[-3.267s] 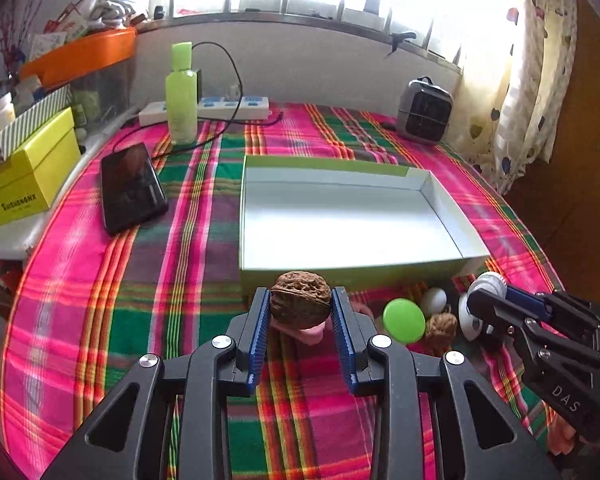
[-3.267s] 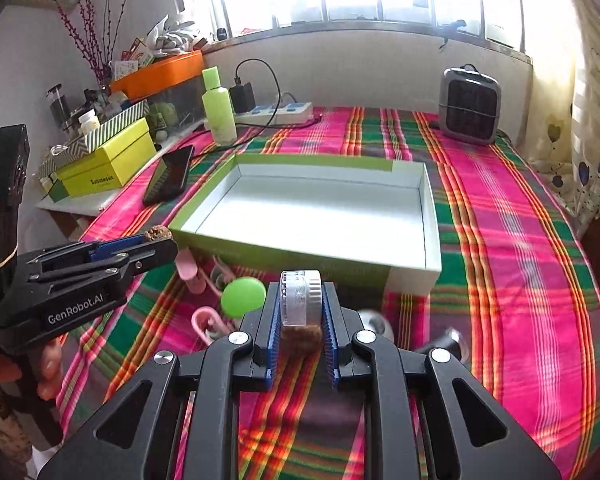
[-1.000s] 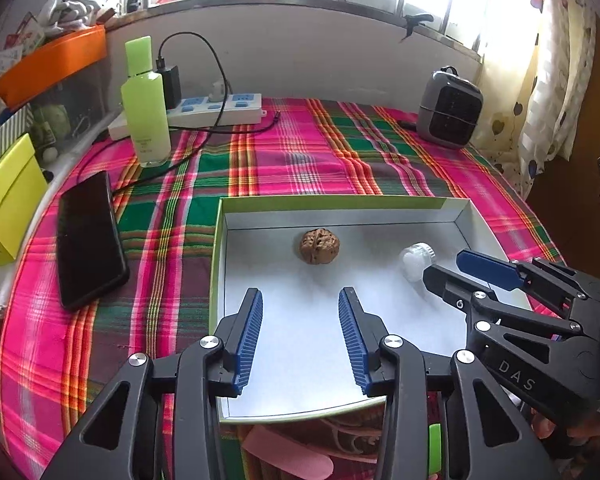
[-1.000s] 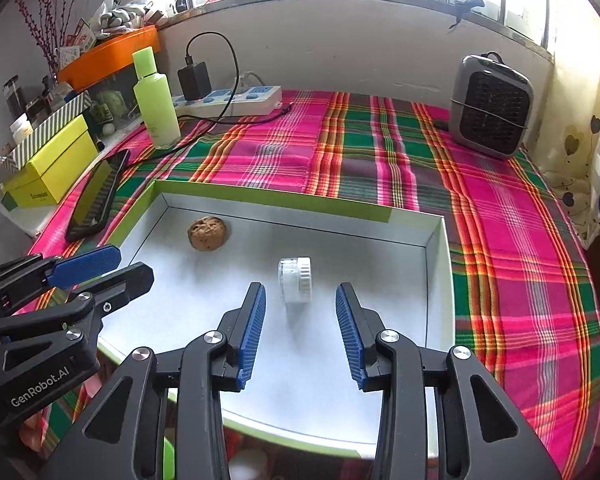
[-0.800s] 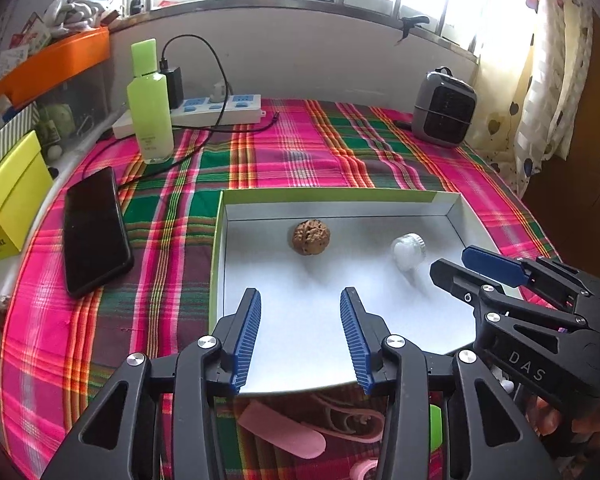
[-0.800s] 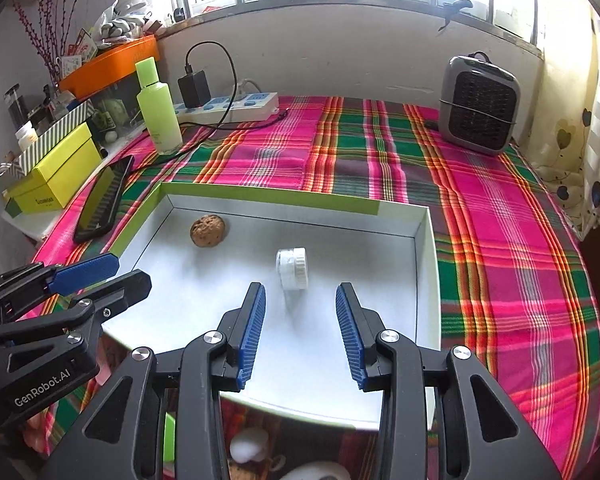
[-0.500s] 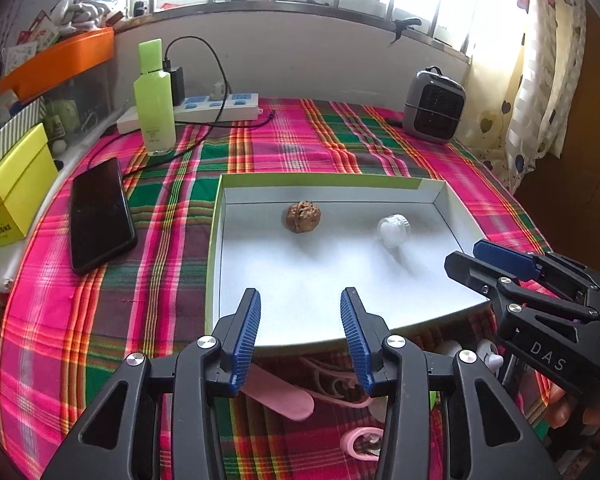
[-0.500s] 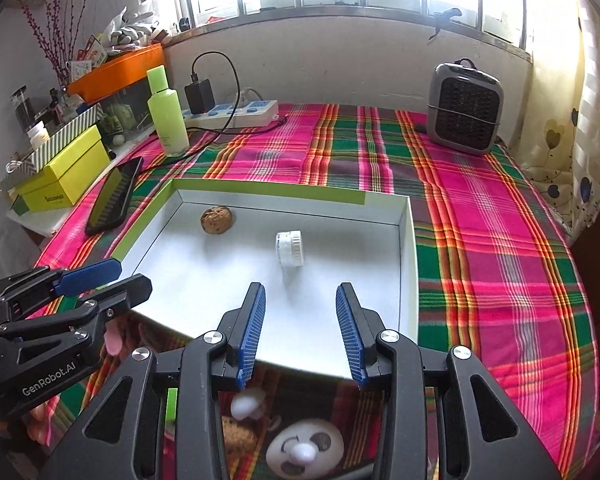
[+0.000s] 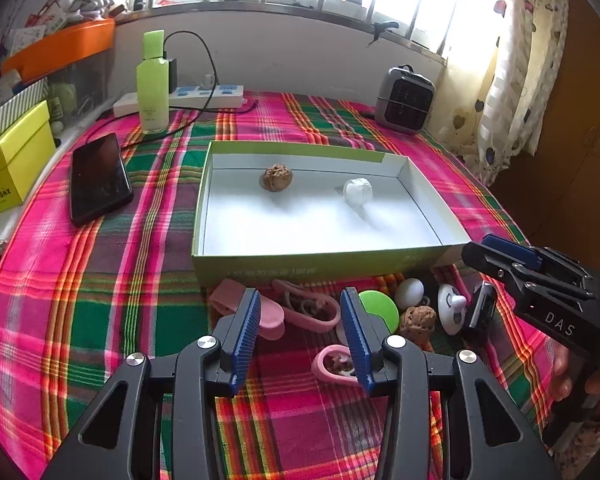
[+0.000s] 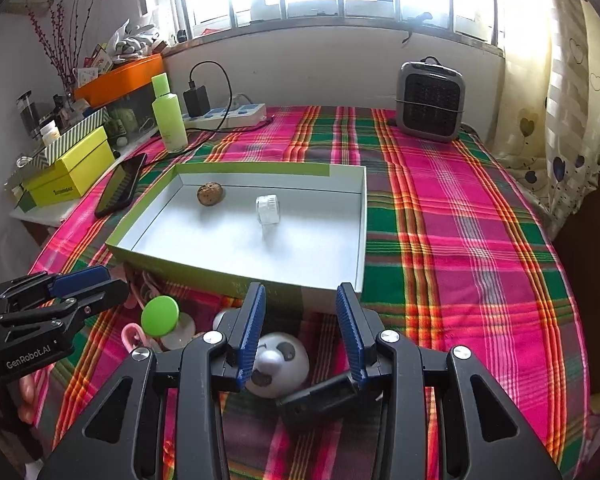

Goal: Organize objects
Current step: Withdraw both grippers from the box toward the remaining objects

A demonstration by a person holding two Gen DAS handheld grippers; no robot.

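At the bottom centre of each wrist view we see our own claw first: the left gripper point(image 9: 300, 316) and the right gripper point(image 10: 299, 312) both stand with jaws parted and nothing between the blue pads. Just beyond the right gripper, low in its frame, lie a white panda-faced ball point(image 10: 278, 364) and a small dark box-like piece point(image 10: 320, 400), touching or nearly so; we judge the ball light, smooth and prone to roll, so we would pinch it across its widest part, and the dark piece stiff enough to take by its flat sides. In the lower middle of the left view the unsorted heap sits against the tray's near wall: pink clips point(image 9: 260, 312), a pink ring point(image 9: 332, 364), a green disc point(image 9: 380, 312), a small white egg-shaped piece point(image 9: 410, 291) and a second walnut point(image 9: 418, 320). The clips look soft and flat, likely awkward to lift off the plaid cloth point(image 9: 100, 280); an edge grip on the thicker end seems safest. This walnut should be hard, light and ridged, so a grip across its middle ought to hold. Further up, in mid-frame, the green-walled tray point(image 9: 320, 256) already holds a walnut point(image 9: 278, 177) and a small clear jar point(image 9: 358, 191) lying on its side, well apart. Toward the top sit a phone point(image 9: 98, 178), a green bottle point(image 9: 152, 84) and a small heater point(image 9: 404, 100).
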